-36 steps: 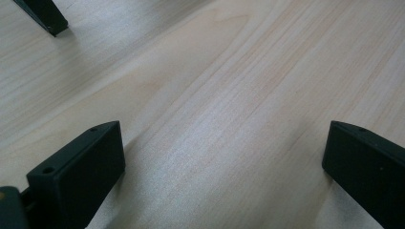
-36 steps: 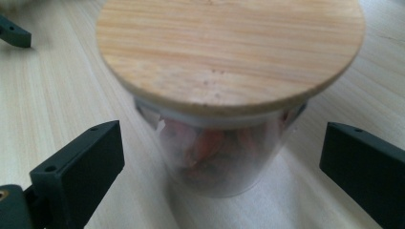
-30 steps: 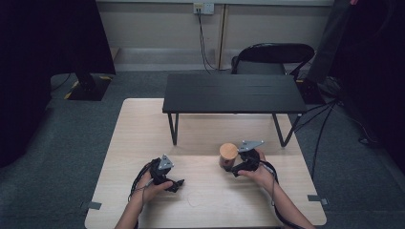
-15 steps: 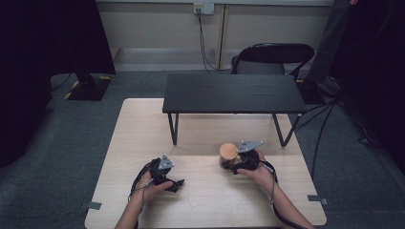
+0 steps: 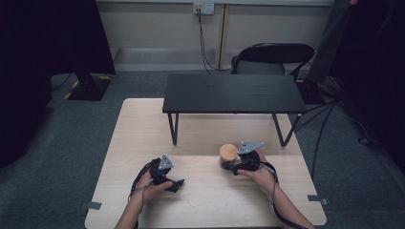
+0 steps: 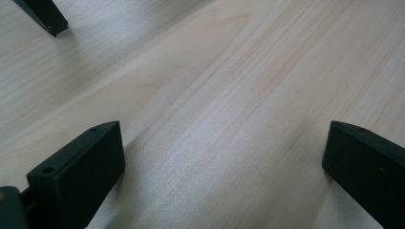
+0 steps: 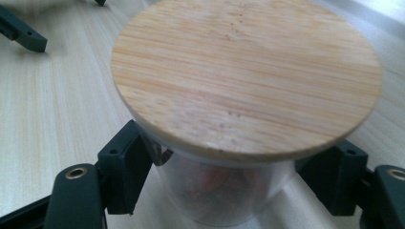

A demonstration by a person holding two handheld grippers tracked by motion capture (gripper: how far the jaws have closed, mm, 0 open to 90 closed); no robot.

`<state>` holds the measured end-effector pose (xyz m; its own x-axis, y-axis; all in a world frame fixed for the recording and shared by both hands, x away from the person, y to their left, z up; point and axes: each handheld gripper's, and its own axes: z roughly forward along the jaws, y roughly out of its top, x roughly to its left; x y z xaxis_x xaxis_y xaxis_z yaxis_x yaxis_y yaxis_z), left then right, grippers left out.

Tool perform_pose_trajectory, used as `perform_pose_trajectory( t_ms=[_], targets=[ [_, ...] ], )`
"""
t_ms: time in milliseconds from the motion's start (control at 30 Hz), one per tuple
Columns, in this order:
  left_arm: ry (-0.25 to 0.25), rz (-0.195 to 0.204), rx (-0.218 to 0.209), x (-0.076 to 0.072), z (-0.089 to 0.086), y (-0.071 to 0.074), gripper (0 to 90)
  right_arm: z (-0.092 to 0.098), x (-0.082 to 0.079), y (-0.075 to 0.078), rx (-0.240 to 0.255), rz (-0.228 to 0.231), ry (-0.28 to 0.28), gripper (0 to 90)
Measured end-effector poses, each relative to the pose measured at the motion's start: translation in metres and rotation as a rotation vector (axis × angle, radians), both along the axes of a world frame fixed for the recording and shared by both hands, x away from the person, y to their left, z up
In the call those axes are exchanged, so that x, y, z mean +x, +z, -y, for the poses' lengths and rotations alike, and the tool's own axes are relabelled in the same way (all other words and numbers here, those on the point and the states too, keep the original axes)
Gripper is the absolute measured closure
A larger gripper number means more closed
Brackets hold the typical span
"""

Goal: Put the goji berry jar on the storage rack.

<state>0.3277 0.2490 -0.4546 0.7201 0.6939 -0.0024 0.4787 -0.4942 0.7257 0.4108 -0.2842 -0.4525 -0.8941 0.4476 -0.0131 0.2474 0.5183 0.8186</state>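
A clear glass jar [image 5: 228,153] with a round bamboo lid [image 7: 246,76] stands right of centre on the light wooden table [image 5: 143,124]. Something reddish shows inside the jar [image 7: 219,186]. My right gripper [image 5: 229,165] is shut on the jar just under the lid, one jaw on each side of the glass. My left gripper [image 5: 177,184] rests low near the table's front left. In the left gripper view this gripper [image 6: 224,162] is open, its jaws wide apart with bare wood between them.
A low black bench [image 5: 233,93] stands on the far half of the table, its legs [image 5: 173,129] just behind the jar. One bench foot [image 6: 45,16] lies ahead of my left gripper. A black chair [image 5: 272,52] sits beyond the table.
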Motion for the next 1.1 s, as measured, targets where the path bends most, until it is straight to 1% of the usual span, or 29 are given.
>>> perform_pose_trajectory(
  t_ms=[67, 200, 267, 300, 433, 467, 633, 767, 867, 1000, 1100],
  targets=[
    [0.0, 0.0, 0.0, 0.0, 0.0, 0.0, 0.0, 0.0, -0.002, 0.002, -0.003, -0.001, 0.004, 25.4],
    [0.0, 0.0, 0.0, 0.0, 0.0, 0.0, 0.0, 0.004, -0.005, 0.007, 0.015, -0.013, 0.005, 25.5],
    [0.0, 0.0, 0.0, 0.0, 0.0, 0.0, 0.0, 0.006, -0.005, 0.012, 0.023, -0.026, 0.007, 25.5],
    [0.0, 0.0, 0.0, 0.0, 0.0, 0.0, 0.0, 0.007, -0.006, 0.014, 0.026, -0.024, 0.009, 25.5],
    [0.0, 0.0, -0.001, 0.0, 0.0, 0.0, 0.0, 0.011, -0.009, 0.025, 0.036, -0.037, 0.009, 25.5],
    [0.0, 0.0, 0.0, 0.0, 0.0, 0.0, 0.0, 0.012, -0.009, 0.028, 0.035, -0.033, 0.011, 25.5],
    [0.0, 0.0, 0.0, 0.0, 0.0, 0.0, 0.0, 0.014, -0.012, 0.049, 0.034, -0.039, 0.016, 25.5],
    [0.0, 0.0, 0.0, 0.0, 0.0, 0.0, 0.0, 0.015, -0.015, 0.067, 0.031, -0.027, 0.028, 25.5],
    [0.0, 0.0, 0.0, 0.0, 0.0, 0.0, 0.0, 0.015, -0.014, 0.078, 0.027, -0.029, 0.039, 25.5],
    [0.001, 0.0, 0.0, 0.0, 0.0, 0.0, 0.0, 0.016, -0.012, 0.091, 0.037, -0.035, 0.041, 25.5],
    [0.002, 0.0, 0.0, 0.0, 0.0, 0.0, 0.0, 0.017, -0.009, 0.107, 0.043, -0.05, 0.034, 25.5]
  ],
)
